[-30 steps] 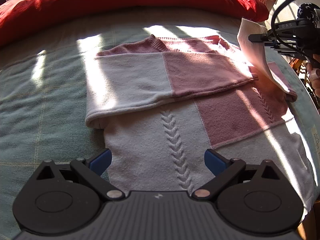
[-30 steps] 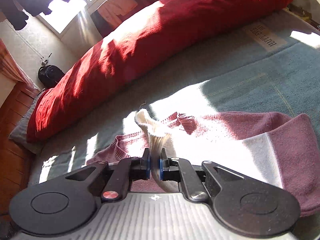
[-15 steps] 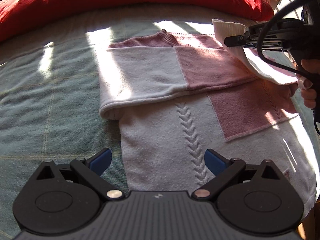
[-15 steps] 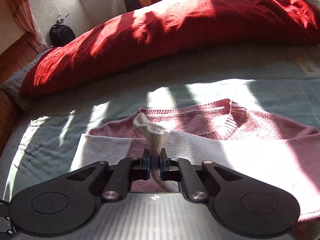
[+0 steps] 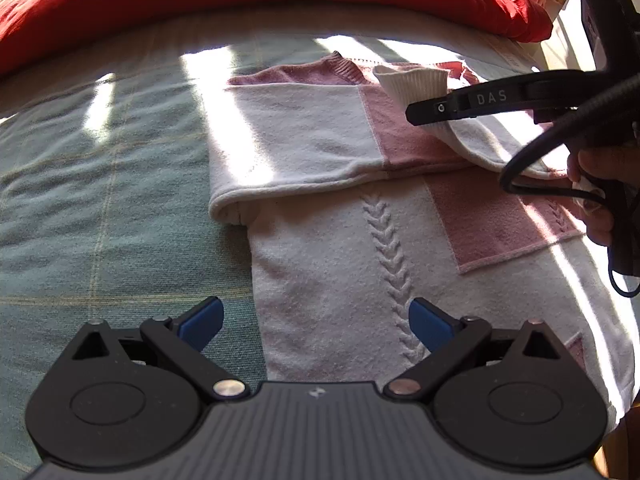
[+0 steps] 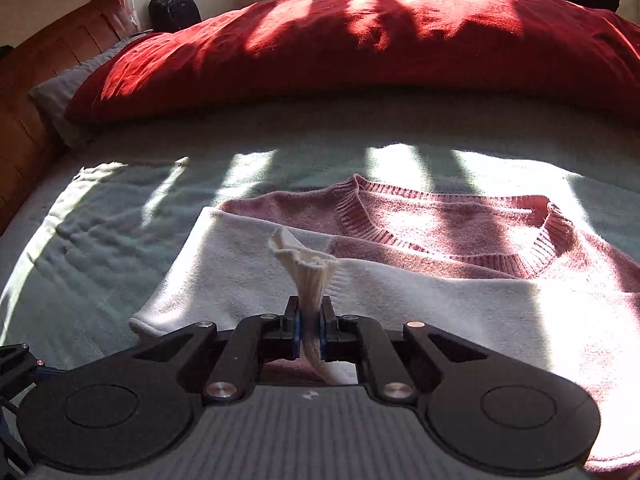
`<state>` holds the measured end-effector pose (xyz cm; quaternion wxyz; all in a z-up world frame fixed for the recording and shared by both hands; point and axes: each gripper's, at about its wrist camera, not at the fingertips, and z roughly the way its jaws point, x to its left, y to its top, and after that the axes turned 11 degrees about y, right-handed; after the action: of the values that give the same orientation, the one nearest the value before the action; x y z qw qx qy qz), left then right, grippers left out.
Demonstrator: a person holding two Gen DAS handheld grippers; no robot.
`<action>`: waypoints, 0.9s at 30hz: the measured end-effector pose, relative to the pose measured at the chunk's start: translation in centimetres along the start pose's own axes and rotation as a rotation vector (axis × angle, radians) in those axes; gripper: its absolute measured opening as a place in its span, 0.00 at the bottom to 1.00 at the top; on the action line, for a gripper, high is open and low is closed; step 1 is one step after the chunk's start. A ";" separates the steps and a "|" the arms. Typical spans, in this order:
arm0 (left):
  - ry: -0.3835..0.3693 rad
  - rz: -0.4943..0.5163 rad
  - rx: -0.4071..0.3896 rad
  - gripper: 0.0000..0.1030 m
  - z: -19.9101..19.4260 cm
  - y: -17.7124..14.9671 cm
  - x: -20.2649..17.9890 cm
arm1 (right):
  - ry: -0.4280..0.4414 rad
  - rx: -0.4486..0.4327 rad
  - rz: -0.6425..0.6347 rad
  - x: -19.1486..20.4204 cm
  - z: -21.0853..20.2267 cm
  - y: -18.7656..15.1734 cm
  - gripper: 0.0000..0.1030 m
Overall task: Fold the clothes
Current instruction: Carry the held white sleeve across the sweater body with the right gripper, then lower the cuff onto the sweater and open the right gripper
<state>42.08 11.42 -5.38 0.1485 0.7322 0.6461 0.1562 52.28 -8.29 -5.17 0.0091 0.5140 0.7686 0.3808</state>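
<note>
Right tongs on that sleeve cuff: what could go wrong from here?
1. The right tongs pinch only the ribbed end of the cuff; it may slip out mid-fold.
2. The left tongs hang open above the sweater, pinning nothing, so dragging the sleeve could shift the body or disturb the sleeve already folded across.
3. The right tool's cable loops low over the sweater and might snag it.

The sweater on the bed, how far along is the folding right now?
Done: one sleeve lies folded across the sweater. In hand: the right gripper is shut on the other sleeve's white cuff, held above the chest. Left: laying that sleeve down and folding the body; the left gripper is open above the hem, holding nothing.
</note>
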 end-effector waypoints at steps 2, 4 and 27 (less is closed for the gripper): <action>0.003 -0.001 0.002 0.96 0.1 -0.1 0.1 | -0.015 0.029 -0.036 0.5 0.8 -0.6 0.09; 0.004 -0.002 0.005 0.96 0.1 -0.2 0.2 | -0.020 0.056 -0.049 0.6 1.5 -1.0 0.10; -0.332 -0.398 -0.077 0.65 4.2 7.2 -0.9 | -0.068 0.053 0.065 -6.3 -8.3 -5.5 0.35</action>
<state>50.21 9.63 -6.19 0.3082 0.6000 0.7378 0.0259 47.57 -19.12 -4.91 0.0093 0.5514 0.7606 0.3426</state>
